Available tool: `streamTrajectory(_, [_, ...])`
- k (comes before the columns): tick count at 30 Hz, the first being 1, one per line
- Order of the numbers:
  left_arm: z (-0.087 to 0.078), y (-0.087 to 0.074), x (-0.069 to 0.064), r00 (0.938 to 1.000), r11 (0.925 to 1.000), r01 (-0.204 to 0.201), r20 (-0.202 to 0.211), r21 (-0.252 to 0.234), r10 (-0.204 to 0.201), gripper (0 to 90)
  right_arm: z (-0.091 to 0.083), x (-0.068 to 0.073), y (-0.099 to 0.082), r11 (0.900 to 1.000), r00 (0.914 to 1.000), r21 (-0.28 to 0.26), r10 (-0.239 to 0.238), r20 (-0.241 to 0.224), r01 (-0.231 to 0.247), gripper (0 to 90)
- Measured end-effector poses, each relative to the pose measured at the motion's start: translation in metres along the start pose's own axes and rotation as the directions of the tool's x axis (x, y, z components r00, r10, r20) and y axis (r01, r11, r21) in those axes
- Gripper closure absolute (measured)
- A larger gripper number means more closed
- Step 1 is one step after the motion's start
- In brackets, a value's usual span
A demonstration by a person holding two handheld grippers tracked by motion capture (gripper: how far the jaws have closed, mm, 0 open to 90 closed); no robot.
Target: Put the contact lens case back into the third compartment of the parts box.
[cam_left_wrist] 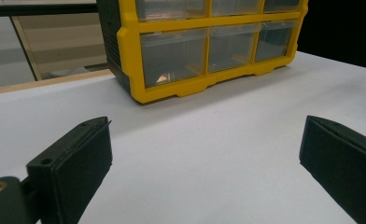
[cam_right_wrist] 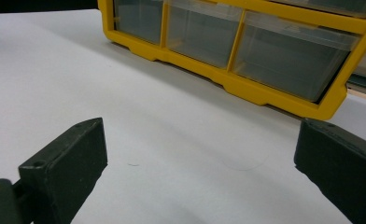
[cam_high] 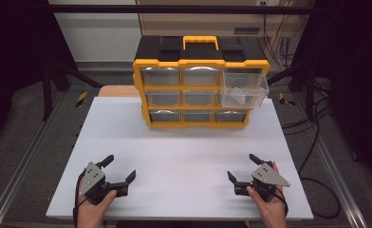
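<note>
A yellow and black drawer cabinet [cam_high: 200,83] with a yellow handle stands at the far middle of the white table [cam_high: 184,156]; it has clear drawers in three rows. Its top right drawer [cam_high: 243,90] is pulled out and holds something pale. The cabinet's lower rows [cam_left_wrist: 209,51] show in the left gripper view, and its bottom row [cam_right_wrist: 246,51] in the right gripper view. My left gripper [cam_high: 119,168] rests near the front left edge, open and holding nothing. At the front right, my right gripper [cam_high: 243,167] also stands open and holds nothing.
Wide bare table surface lies between the grippers and the cabinet. A wooden board edge [cam_high: 117,91] shows behind the table at left. Black frame bars [cam_high: 56,71] and cables [cam_high: 312,123] flank the table on the floor.
</note>
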State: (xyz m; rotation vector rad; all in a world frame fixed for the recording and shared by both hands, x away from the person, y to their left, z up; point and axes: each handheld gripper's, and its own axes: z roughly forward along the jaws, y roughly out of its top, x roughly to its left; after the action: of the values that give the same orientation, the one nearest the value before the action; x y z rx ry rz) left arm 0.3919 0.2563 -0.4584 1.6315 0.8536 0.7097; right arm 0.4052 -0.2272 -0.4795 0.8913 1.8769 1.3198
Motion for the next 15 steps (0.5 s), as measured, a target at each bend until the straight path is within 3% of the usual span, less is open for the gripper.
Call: streamTrajectory(15, [-0.0044,-0.0044,0.0015,0.9998,0.9998,0.001,-0.019,-0.02,-0.001,2.4,0.0001,0.0,-0.0003,1.0,1.0,0.003,-0.002,-0.001,0.002,2.9])
